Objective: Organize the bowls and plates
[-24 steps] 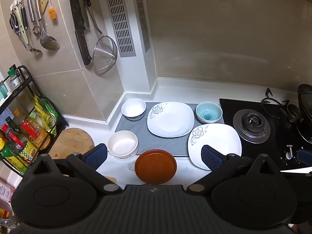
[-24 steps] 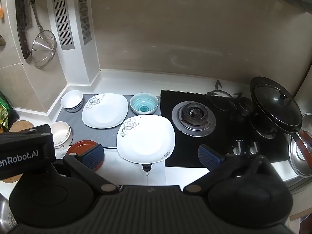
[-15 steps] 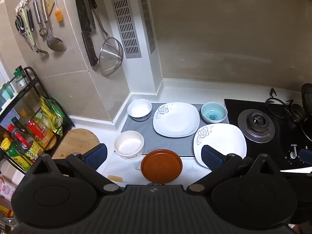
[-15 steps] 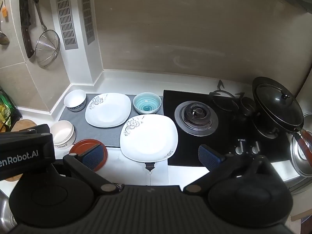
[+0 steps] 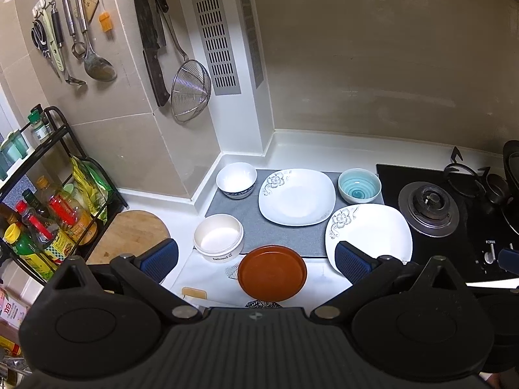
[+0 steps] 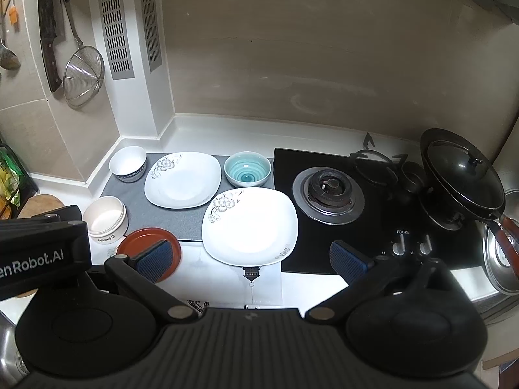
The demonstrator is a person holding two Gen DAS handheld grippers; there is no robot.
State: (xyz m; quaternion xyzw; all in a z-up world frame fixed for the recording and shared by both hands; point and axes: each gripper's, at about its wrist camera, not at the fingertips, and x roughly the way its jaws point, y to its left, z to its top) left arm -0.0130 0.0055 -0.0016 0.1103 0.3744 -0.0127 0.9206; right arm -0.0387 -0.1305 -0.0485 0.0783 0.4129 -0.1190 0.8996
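Both views are drifting rightward; dishes unmoved. Square plates (image 6: 249,225) (image 5: 296,196), brown plate (image 5: 272,273) and three bowls (image 5: 359,185) (image 5: 236,180) (image 5: 219,237) are lying unstacked around the grey mat (image 5: 285,236). I'm hovering left gripper (image 5: 256,257) and right gripper (image 6: 249,261), released, empty. Sorting not started.

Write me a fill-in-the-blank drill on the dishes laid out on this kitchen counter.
1. The bowl next to the stove is ____ inside.
2. The number of white square plates with a flower print is ____.
3. The round brown plate lies nearest the cream bowl printed with the word ____.
4. Both the left gripper and the right gripper are ____.

Missing words: blue; two; Delicious; open
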